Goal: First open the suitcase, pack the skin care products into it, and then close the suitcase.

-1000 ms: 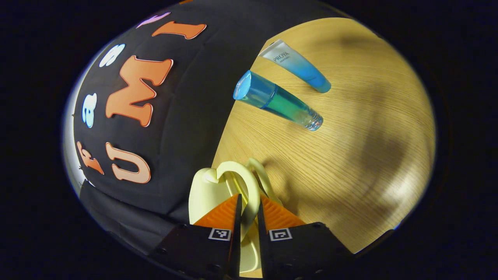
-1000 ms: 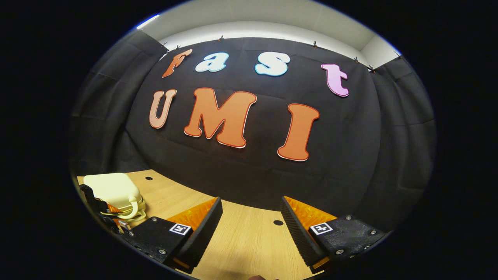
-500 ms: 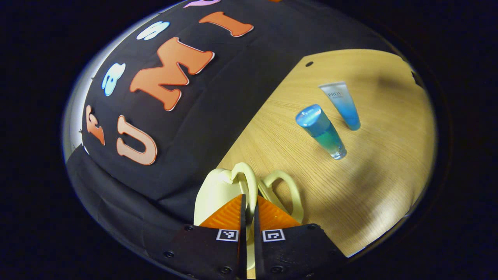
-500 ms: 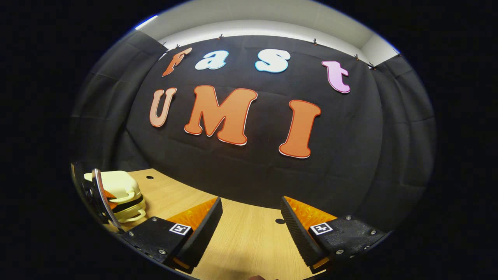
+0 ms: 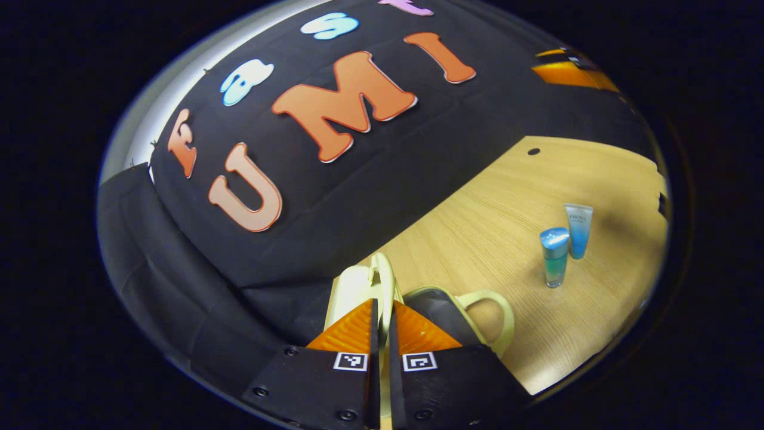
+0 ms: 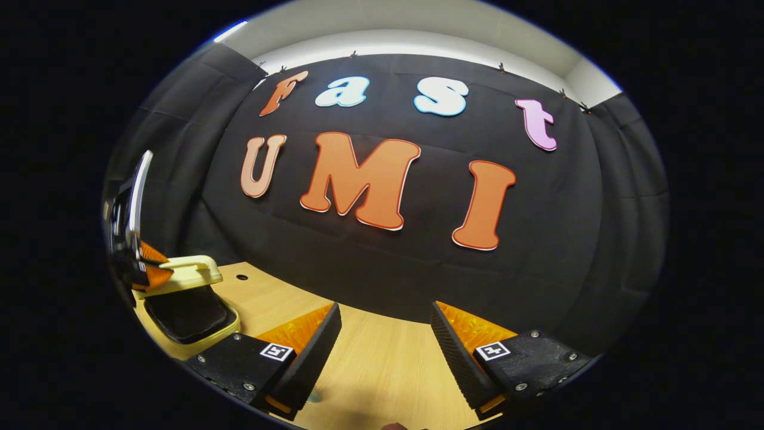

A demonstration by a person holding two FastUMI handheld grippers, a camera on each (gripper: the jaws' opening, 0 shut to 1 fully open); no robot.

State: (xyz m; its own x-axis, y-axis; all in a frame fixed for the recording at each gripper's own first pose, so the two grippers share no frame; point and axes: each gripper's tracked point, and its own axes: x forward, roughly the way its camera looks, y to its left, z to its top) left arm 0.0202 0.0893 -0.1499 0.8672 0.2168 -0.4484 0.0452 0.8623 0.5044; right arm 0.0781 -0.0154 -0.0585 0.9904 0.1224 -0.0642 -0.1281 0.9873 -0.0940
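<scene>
Left gripper [image 5: 379, 316]: jaws closed on the lid handle [image 5: 382, 280] of the pale-yellow suitcase [image 5: 477, 310], held raised, dark interior exposed. Ahead and right of these jaws, a blue bottle [image 5: 554, 255] and tube [image 5: 578, 230] stand on the tabletop [image 5: 501, 227]. Right gripper [image 6: 385, 334]: jaws wide apart, empty, above the tabletop.

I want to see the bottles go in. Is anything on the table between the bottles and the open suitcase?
Nothing visible: bare wooden table lies between the blue-capped clear bottle, the blue-and-white tube and the pale yellow suitcase, its lid held up by the left hand-held gripper.
</scene>
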